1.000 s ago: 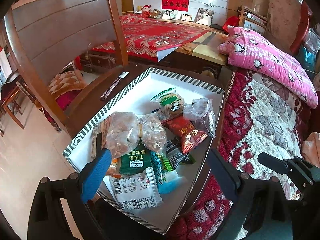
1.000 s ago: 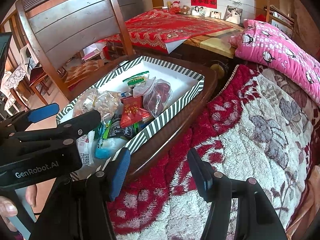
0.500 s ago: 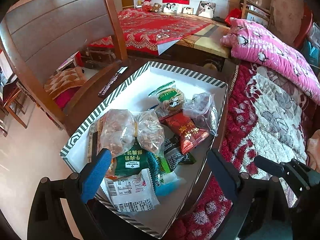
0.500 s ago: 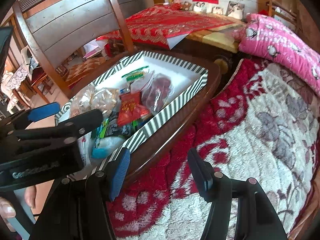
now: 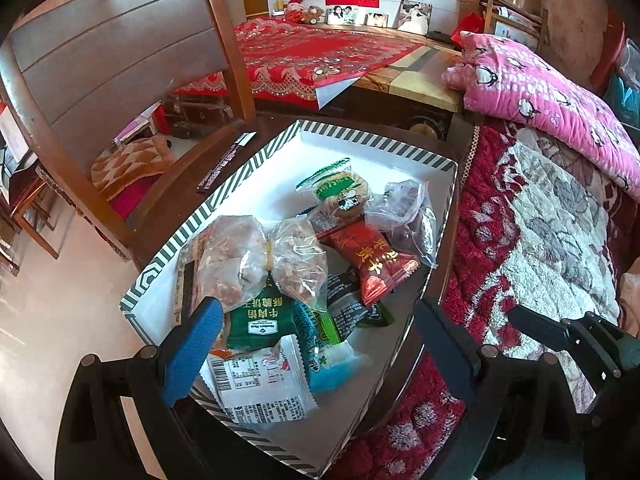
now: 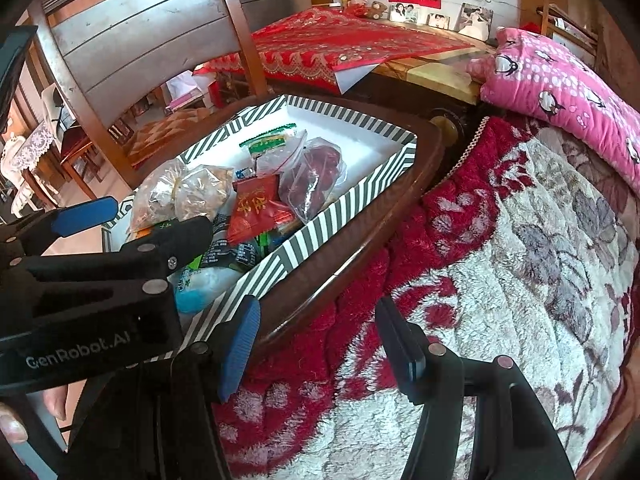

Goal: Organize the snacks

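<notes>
A striped cardboard box (image 5: 256, 166) (image 6: 344, 200) on a dark wooden chair seat holds several snack packs: a clear bag of nuts (image 5: 260, 260), a red packet (image 5: 374, 260) (image 6: 256, 208), a green-edged cookie pack (image 5: 340, 192), a green pack (image 5: 260, 320), a white pack (image 5: 260, 384) and a bag of red dates (image 6: 316, 176). My left gripper (image 5: 316, 348) is open and empty over the box's near corner. My right gripper (image 6: 320, 344) is open and empty, low over the red floral blanket (image 6: 500, 280) to the right of the box.
The wooden chair back (image 5: 104, 64) rises behind and left of the box. A pink penguin pillow (image 5: 552, 96) lies at the back right. A table with a red cloth (image 5: 320, 52) stands beyond. A dark strip (image 5: 224, 164) lies on the seat left of the box.
Both grippers have shifted slightly relative to the box; the view sits a little closer over the snacks. Both stay open and nothing in the box has moved.
</notes>
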Tool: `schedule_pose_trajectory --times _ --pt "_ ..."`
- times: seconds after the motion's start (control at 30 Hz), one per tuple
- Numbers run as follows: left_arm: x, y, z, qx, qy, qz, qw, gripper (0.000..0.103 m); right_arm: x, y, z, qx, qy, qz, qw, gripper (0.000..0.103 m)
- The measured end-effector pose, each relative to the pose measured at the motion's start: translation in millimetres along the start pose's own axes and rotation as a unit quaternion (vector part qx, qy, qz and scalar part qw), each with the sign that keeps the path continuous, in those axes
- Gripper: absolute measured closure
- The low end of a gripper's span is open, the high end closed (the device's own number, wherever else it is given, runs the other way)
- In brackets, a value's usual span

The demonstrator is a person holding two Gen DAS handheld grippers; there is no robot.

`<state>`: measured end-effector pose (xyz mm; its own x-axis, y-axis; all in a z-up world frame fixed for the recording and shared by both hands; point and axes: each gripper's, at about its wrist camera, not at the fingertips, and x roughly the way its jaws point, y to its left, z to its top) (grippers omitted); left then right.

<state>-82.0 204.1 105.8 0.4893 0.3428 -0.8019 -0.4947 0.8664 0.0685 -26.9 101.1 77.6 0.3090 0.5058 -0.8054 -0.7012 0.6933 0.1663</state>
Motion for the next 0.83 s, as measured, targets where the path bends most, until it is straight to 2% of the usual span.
schedule_pose_trajectory --times 0.57,0.83 --pt "-2 18 -2 -0.034 0.0 -0.022 0.9992 0.007 -3 14 6 -0.019 -0.004 -0.003 1.0 0.039" --pt "-6 21 -1 -0.037 -0.009 -0.016 0.9991 0.007 -4 15 6 -0.019 -0.003 -0.002 1.0 0.039"
